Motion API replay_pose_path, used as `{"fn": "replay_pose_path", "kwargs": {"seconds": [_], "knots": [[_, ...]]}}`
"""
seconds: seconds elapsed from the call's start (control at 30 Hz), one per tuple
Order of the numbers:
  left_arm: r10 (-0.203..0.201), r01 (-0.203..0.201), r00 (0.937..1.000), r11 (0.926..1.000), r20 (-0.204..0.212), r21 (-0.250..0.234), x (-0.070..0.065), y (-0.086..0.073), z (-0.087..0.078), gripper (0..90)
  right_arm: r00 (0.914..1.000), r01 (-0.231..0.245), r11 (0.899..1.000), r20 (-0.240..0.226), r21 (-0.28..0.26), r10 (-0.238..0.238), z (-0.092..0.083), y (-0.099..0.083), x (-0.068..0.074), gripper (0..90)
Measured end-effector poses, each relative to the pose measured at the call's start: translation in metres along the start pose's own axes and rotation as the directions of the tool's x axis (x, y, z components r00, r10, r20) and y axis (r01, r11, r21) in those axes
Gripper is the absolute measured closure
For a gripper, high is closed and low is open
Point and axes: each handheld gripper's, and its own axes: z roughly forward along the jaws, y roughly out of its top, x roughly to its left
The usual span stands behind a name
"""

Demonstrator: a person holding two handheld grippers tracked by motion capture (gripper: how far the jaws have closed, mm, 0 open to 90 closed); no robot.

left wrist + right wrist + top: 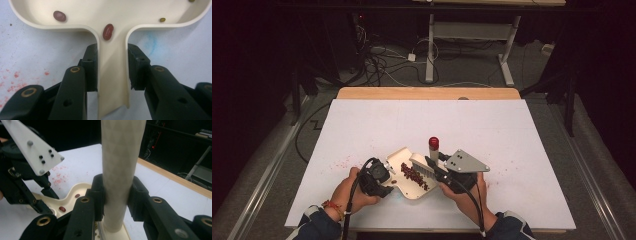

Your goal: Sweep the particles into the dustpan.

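A cream dustpan (408,189) lies near the table's front edge with a heap of red beans (413,174) in it. My left gripper (388,181) is shut on the pan's flat handle (112,75), one jaw on each side. In the left gripper view (112,53) a red bean (108,31) lies at the handle's mouth. My right gripper (435,168) is shut on a brush, whose red-tipped handle (433,143) stands upright and whose bristles (422,165) rest over the pan. In the right gripper view (116,188) the white brush handle (122,150) sits clamped between the jaws.
A white sheet (512,150) covers the table, with a wooden strip (427,93) along the far edge. Red specks (344,161) mark the sheet left of the pan. Beyond the table are cables and a desk frame (472,45) on the floor. The other gripper (22,187) shows beside the pan (75,190).
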Motion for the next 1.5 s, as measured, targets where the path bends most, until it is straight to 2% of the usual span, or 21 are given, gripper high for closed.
{"fn": "replay_pose_path", "kwargs": {"seconds": [0.1,0.23,0.43,0.57,0.63,0.73,0.8,0.87,0.93,1.03,1.13,1.2,1.33,1.43,1.5], "knots": [[-0.001,0.001,1.0000,1.0000,0.002,-0.001,0.000,0.000,0.000,63.7,0.9998,-0.014,1.000,-0.015,-0.015,0.014,-0.004,0.003,-0.005,70.2],[-0.005,0.005,1.0000,1.0000,0.003,-0.002,0.000,-0.001,0.000,63.7,0.9995,-0.009,1.000,0.032,-0.024,0.009,-0.012,0.007,-0.015,70.2],[0.002,-0.002,1.0000,1.0000,0.000,-0.003,-0.001,-0.001,0.000,63.7,0.9976,0.000,1.000,0.069,0.030,-0.002,-0.029,-0.003,-0.026,70.2],[0.001,-0.001,1.0000,1.0000,-0.002,-0.003,-0.001,-0.002,0.001,63.7,0.9948,-0.005,0.999,0.102,0.048,0.000,-0.045,-0.011,-0.032,70.1],[0.003,-0.003,1.0000,1.0000,-0.006,0.000,-0.002,-0.001,0.001,63.7,0.9957,-0.017,0.998,0.092,0.062,0.011,-0.049,-0.016,-0.031,70.1],[0.007,-0.007,0.9999,1.0000,-0.010,0.007,-0.002,-0.001,0.001,63.7,0.9986,-0.038,0.997,0.040,0.070,0.035,-0.048,-0.020,-0.024,70.1],[0.005,-0.005,0.9999,0.9999,-0.011,0.009,-0.002,0.000,0.003,63.6,0.9993,-0.015,0.997,0.034,0.070,0.013,-0.044,-0.018,-0.017,70.1],[0.005,-0.004,0.9999,0.9999,-0.010,0.010,-0.001,-0.001,0.003,63.7,0.9997,-0.025,0.998,0.004,0.062,0.024,-0.040,-0.018,-0.012,70.0],[0.004,-0.004,1.0000,1.0000,-0.009,0.009,-0.001,-0.001,0.003,63.7,0.9999,-0.016,0.998,-0.001,0.057,0.016,-0.040,-0.016,-0.009,70.1],[0.000,0.000,1.0000,1.0000,-0.006,0.007,-0.001,-0.001,0.003,63.7,0.9974,-0.060,0.998,-0.039,0.035,0.061,-0.042,-0.013,-0.010,70.2],[0.000,0.000,1.0000,1.0000,-0.006,0.005,-0.001,-0.001,0.003,63.7,0.9992,-0.037,0.999,-0.017,0.020,0.037,-0.045,-0.011,-0.011,70.2],[0.001,-0.001,1.0000,1.0000,-0.006,0.004,-0.001,-0.001,0.003,63.7,0.9987,-0.046,0.999,-0.021,0.015,0.046,-0.047,-0.010,-0.014,70.1],[0.002,-0.002,1.0000,1.0000,-0.006,0.004,-0.001,-0.001,0.003,63.7,0.9994,-0.035,0.999,0.007,0.009,0.035,-0.046,-0.009,-0.022,70.1],[0.018,-0.018,0.9998,0.9998,-0.012,0.004,-0.001,-0.001,0.003,63.5,0.9990,-0.010,1.000,0.042,-0.016,0.011,-0.040,-0.007,-0.032,70.1],[0.028,-0.028,0.9994,0.9996,-0.018,0.002,-0.002,-0.002,0.003,63.3,0.9985,-0.020,1.000,0.050,-0.018,0.021,-0.032,-0.006,-0.039,70.1]]}}
